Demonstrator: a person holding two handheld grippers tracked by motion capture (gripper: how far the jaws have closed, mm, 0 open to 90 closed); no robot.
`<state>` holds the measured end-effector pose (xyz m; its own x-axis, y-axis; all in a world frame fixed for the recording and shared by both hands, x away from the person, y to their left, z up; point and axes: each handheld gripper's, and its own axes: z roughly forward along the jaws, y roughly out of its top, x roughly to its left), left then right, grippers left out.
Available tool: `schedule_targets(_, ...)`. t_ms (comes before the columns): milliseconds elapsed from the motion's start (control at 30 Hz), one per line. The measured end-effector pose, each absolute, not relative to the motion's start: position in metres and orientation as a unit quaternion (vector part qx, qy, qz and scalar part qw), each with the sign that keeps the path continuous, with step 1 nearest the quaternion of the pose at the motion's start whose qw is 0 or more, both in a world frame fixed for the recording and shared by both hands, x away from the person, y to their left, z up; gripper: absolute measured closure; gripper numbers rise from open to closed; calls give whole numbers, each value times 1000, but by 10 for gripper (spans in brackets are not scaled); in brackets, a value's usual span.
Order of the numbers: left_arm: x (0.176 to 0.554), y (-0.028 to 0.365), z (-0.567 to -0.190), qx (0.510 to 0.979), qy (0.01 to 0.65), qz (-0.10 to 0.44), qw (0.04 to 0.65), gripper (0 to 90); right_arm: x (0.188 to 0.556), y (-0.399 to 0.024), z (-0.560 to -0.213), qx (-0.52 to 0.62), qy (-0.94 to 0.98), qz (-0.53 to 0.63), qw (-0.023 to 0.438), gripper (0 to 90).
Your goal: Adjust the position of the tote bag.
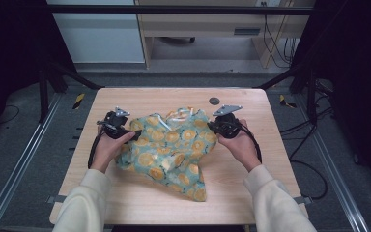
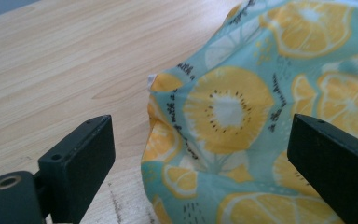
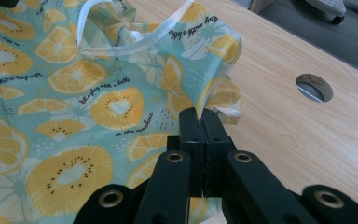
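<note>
Lying crumpled near the middle of the counter [image 1: 125, 203] is a teal cloth [image 1: 174, 150] printed with orange slices, with white ribbon ties [image 1: 178, 115] bunched at its far edge.

Left claw [image 1: 134, 135] comes in from the cloth's left side, hand [image 1: 107, 150] wrapped around the body, forearm in a cream sleeve [image 1: 84, 203] rising from the bottom edge. In the left gripper view its jaws stand wide apart, released, with the cloth's left corner [image 2: 223, 140] between them but neither pad pressing on it. Bare wood shows to the left of that corner.

Right claw [image 1: 211, 126] sits at the cloth's right side, hand [image 1: 241, 145] under it, grey plate on top. In the right gripper view its jaws are clenched tight together on a pinched fold of the cloth's edge [image 3: 214, 100], grasping it; the fold stands up just above the jaw tips.

Edges: the cloth's far rim sits well short of the counter's far edge, and a round cable hole [image 1: 214, 101] lies just beyond it on the right. The near tip of the cloth [image 1: 198, 193] points toward the front edge with wood left before it. Open counter on both sides: a wide strip left of the left hand, a somewhat narrower one right of the right hand. Black frame rails [image 1: 174, 9] border the counter beyond.
</note>
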<state>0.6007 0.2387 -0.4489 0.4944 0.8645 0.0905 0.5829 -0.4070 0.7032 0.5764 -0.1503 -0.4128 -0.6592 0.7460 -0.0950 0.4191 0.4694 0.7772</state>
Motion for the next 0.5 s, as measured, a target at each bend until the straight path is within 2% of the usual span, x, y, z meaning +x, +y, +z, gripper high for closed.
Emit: schedule_targets(500,613,234,-462,810,452,212,309,73,578,-147,-418,351,833,373,209,899)
